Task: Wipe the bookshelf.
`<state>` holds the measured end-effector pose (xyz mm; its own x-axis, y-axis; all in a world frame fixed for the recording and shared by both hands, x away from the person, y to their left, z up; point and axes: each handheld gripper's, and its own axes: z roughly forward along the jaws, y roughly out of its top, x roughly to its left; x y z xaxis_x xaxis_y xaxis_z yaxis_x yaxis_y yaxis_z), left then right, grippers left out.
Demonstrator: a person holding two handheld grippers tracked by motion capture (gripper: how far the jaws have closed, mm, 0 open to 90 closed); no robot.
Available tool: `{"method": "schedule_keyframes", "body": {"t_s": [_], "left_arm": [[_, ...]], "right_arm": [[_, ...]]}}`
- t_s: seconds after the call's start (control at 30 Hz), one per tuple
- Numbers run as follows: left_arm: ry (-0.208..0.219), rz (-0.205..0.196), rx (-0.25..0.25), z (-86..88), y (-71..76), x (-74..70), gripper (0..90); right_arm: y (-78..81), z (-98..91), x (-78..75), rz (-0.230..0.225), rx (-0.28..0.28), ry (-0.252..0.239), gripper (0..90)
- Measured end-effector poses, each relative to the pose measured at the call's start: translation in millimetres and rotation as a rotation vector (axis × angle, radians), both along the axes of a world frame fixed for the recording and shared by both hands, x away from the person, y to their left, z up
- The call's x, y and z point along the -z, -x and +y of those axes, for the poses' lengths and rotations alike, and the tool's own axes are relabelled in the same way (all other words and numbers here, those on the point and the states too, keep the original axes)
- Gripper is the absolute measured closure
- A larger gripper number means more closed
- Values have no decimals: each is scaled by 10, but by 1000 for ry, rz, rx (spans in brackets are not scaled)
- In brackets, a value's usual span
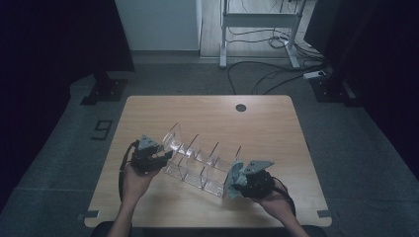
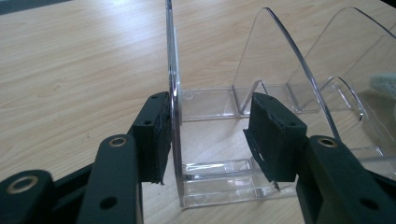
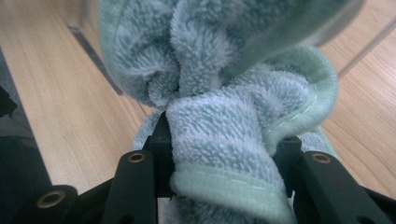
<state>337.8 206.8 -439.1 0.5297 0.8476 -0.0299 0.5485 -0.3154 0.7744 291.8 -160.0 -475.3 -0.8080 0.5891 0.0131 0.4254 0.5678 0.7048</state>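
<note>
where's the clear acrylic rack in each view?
High view: clear acrylic rack at table centre, between both grippers.
Left gripper view: its end wall stands between the jaws, dividers at right.
Right gripper view: clear edge at top right, above the cloth.
Shared landmark: wooden tabletop.

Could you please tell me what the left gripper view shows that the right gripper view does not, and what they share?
Left gripper view alone: the clear acrylic divider rack, with the left tool straddling its end panel, the right-hand pad standing clear of it.

Right gripper view alone: the fluffy pale-green towel bunched between the right tool's black jaws, which grip it.

Both: the light wooden table.
</note>
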Motion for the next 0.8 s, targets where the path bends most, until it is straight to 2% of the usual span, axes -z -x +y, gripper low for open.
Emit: {"method": "schedule_keyframes", "body": {"t_s": [0.03, 0.1, 0.3, 0.5, 0.63, 0.8], "left_arm": [[-11, -7, -7, -12, 10, -4, 502], [-45, -21, -19, -24, 30, -15, 568], [-73, -38, -44, -6, 36, -7, 739], [-89, -33, -58, 16, 17, 30, 829], [-86, -31, -57, 16, 7, 44, 839], [-88, -36, -58, 13, 6, 46, 845]], "right_arm": [[13, 8, -6, -1, -2, 0, 551], [30, 0, -19, -1, -6, 2, 550], [29, -171, -33, -11, 34, -2, 548], [-23, -483, -60, -44, 132, 21, 548], [-89, -720, -64, -51, 210, 30, 548], [-212, -997, 34, -50, 323, 79, 547]]}}
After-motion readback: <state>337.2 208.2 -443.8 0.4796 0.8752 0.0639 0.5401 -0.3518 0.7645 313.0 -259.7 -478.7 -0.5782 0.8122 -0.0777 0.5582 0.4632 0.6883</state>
